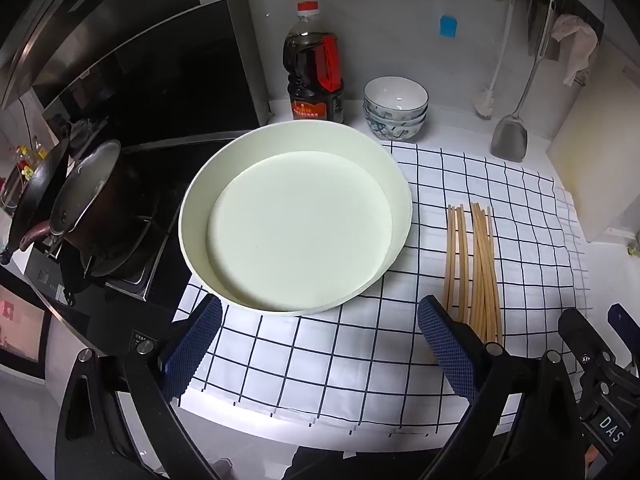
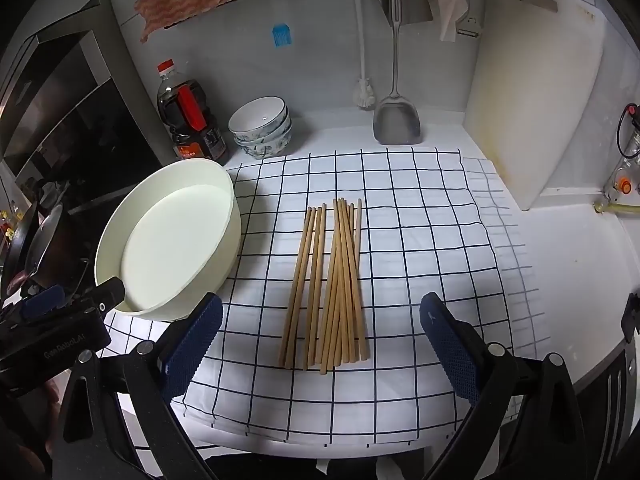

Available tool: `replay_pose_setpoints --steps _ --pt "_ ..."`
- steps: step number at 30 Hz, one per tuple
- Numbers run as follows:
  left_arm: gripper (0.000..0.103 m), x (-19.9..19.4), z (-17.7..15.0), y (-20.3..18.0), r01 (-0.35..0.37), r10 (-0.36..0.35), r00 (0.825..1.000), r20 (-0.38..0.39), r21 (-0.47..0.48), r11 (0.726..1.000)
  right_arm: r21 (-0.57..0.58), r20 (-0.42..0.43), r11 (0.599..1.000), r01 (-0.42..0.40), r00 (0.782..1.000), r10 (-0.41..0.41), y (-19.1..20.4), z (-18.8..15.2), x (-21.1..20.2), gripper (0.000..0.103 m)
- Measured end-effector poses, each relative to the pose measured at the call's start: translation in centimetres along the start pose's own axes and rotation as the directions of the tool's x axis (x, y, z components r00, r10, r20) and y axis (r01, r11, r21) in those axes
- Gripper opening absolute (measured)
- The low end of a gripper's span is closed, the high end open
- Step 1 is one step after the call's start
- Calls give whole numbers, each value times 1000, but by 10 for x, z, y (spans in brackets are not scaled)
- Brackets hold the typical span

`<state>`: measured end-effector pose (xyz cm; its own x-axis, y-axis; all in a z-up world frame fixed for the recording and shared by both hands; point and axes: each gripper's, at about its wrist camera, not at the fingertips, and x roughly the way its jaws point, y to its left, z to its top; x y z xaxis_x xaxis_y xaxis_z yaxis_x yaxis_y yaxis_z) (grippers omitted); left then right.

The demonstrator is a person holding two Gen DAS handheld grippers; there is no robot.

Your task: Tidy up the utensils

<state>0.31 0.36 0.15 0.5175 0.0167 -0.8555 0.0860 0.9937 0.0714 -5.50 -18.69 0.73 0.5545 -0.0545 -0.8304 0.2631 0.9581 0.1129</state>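
**Hovering over the chopsticks, nothing picked up yet**

Both grippers hung released w/ jaws spread wide, angled down at the counter. Right gripper (image 2: pixel 320 336) sat just above the bundle of bare wooden chopsticks (image 2: pixel 326 284), which lay loose on the white black-grid cloth (image 2: pixel 420 240), prob. lined up for a grab. Left gripper (image 1: pixel 320 344) faced the empty round pale-green tray (image 1: pixel 296 216) beside them (likely the drop-off spot). Chopsticks and tray lay near each other, not touching.
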Motion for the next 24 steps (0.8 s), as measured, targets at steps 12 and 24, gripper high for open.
replay_pose_setpoints --steps 12,24 --pt "97 -1 -2 0 -2 2 1000 8 -2 1000 -2 -2 1000 1 1000 -1 0 0 -2 95" --pt "97 -3 -2 0 -3 3 1000 13 -3 1000 -2 -2 1000 -1 1000 1 1 0 -3 95"
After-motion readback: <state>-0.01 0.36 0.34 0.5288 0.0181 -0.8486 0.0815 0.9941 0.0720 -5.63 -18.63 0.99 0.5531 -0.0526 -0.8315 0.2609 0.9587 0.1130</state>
